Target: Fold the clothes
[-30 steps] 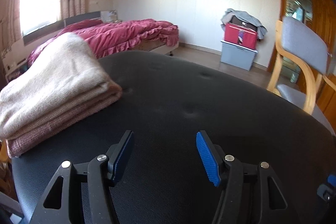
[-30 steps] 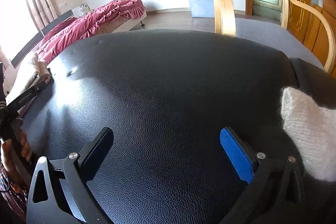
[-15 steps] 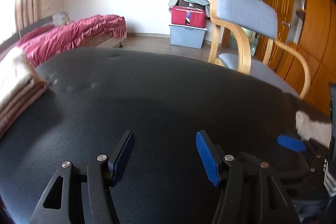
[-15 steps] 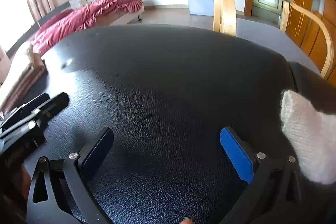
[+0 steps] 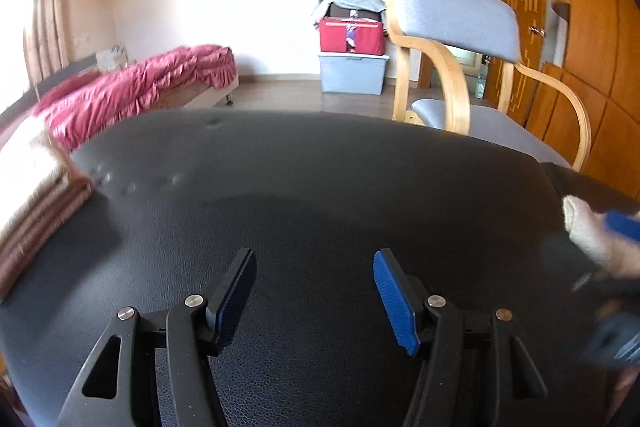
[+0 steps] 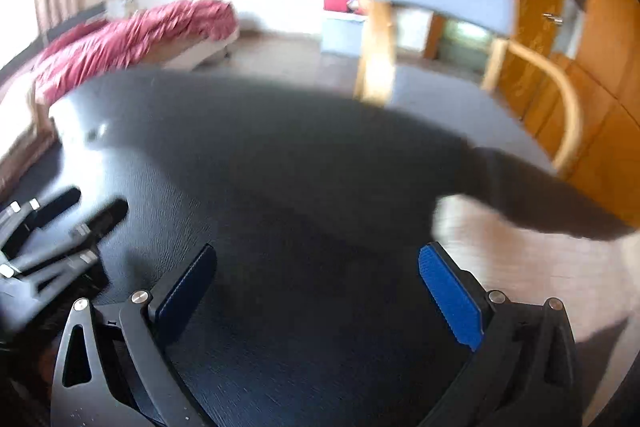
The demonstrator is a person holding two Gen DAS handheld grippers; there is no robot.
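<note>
A folded beige and pink knit stack [image 5: 34, 199] lies at the left edge of the black leather surface [image 5: 312, 187]. A white knitted garment [image 5: 588, 235] lies at the right edge; in the blurred right wrist view this white garment [image 6: 532, 251] sits just right of my right gripper [image 6: 316, 287], which is open and holds nothing. My left gripper [image 5: 314, 287] is open over bare leather, apart from both garments. My left gripper [image 6: 76, 219] also shows blurred at the left of the right wrist view.
A grey-cushioned wooden armchair [image 5: 472, 67] stands behind the surface at the right, with wooden cabinets [image 5: 592, 47] beyond it. A bed with a red cover [image 5: 136, 91] is at the back left. A red bag on a grey bin [image 5: 352, 59] stands by the far wall.
Both views have swung right. The folded stack has slid toward the left edge of the left view. The right gripper has moved nearer the white garment, which now looks larger.
</note>
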